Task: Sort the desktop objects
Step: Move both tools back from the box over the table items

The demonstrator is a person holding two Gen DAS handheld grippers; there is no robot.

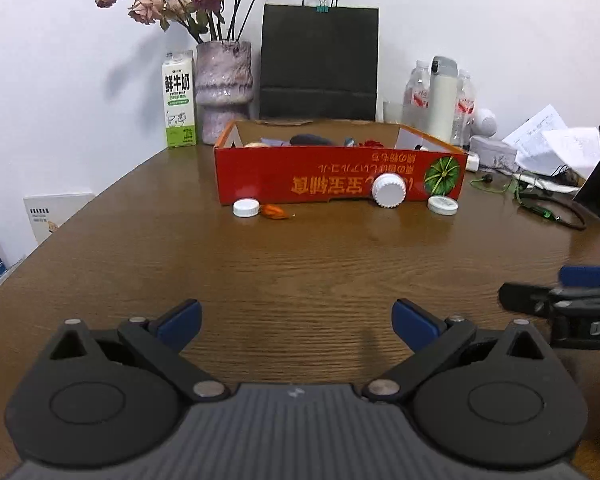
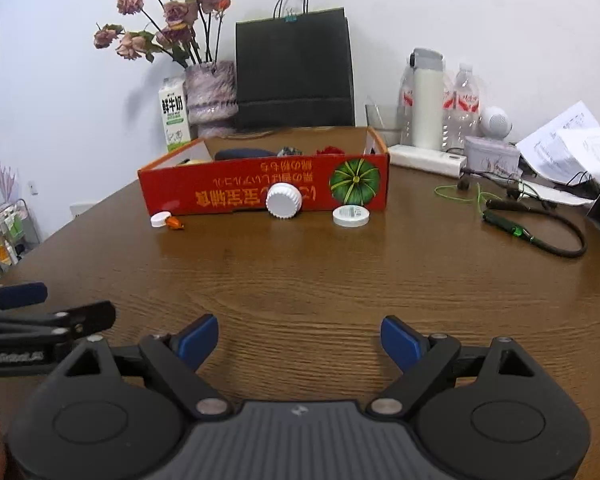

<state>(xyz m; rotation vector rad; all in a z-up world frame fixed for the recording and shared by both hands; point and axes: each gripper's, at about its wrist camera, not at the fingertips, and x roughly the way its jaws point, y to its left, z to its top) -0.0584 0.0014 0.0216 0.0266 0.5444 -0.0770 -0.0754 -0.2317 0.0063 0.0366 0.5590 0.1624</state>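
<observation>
Left gripper (image 1: 296,322) and right gripper (image 2: 298,340) hung low over the bare near table (image 1: 300,264), both spread wide and empty, likely staged before a reach. Loose items sat well ahead along the red box's (image 1: 300,178) front: white bottle (image 1: 388,191) touching it, two white caps (image 1: 246,207) (image 1: 443,205), small orange object (image 1: 274,211), identity unclear. Box contents were mostly hidden by its wall.

Left gripper (image 1: 296,322): black linkage arms, blue finger pads (image 1: 182,318), silver pivot screws, ribbed grey body.
Right gripper (image 2: 298,340): same build; white lettering on its side, unreadable.
Skin: sliver at lower left edge, right wrist view.
</observation>
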